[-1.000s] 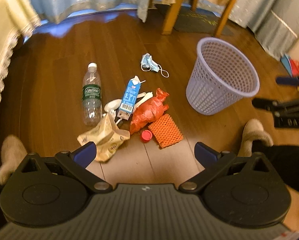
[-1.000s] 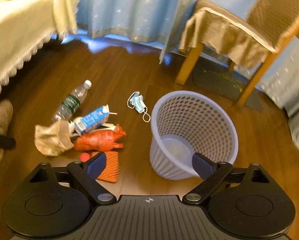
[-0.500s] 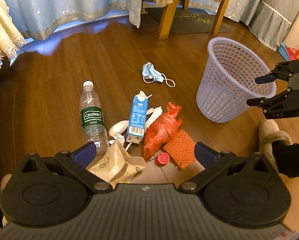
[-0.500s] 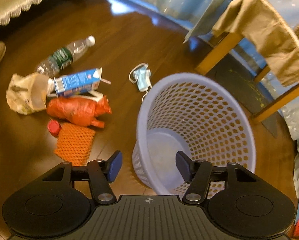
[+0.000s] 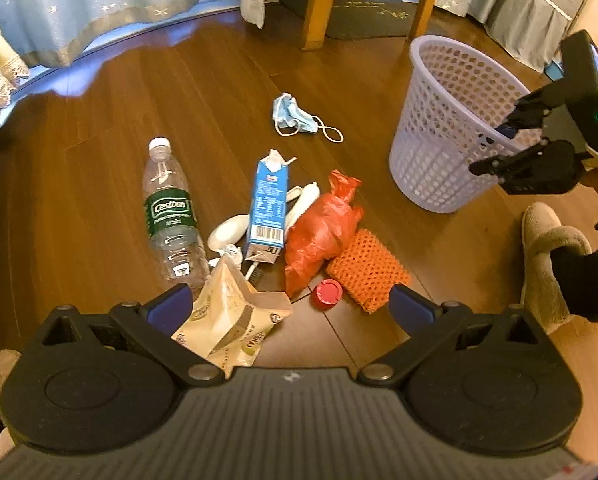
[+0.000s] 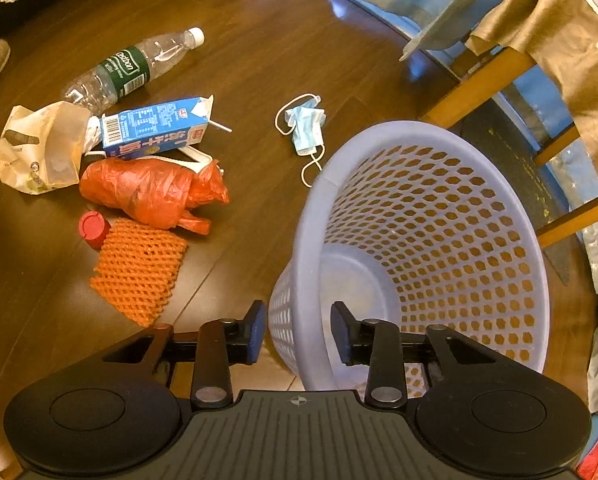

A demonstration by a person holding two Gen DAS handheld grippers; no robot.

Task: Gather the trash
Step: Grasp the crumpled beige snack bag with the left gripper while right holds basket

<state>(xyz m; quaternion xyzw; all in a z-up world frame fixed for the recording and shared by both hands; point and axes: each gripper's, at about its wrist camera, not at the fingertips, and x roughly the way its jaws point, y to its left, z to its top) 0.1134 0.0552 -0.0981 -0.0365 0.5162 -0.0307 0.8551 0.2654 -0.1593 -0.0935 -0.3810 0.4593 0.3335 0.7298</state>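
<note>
Basket rim between right tool tips

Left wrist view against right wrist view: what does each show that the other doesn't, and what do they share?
Only the left wrist view: the right gripper seen from outside at the basket rim, and a dark trouser leg. Only the right wrist view: the basket's bare bottom, with the right gripper's jaws, which have just been closing, straddling its wall. Both: bottle, milk carton, red bag, orange net, red cap, face mask, snack bag.
</note>
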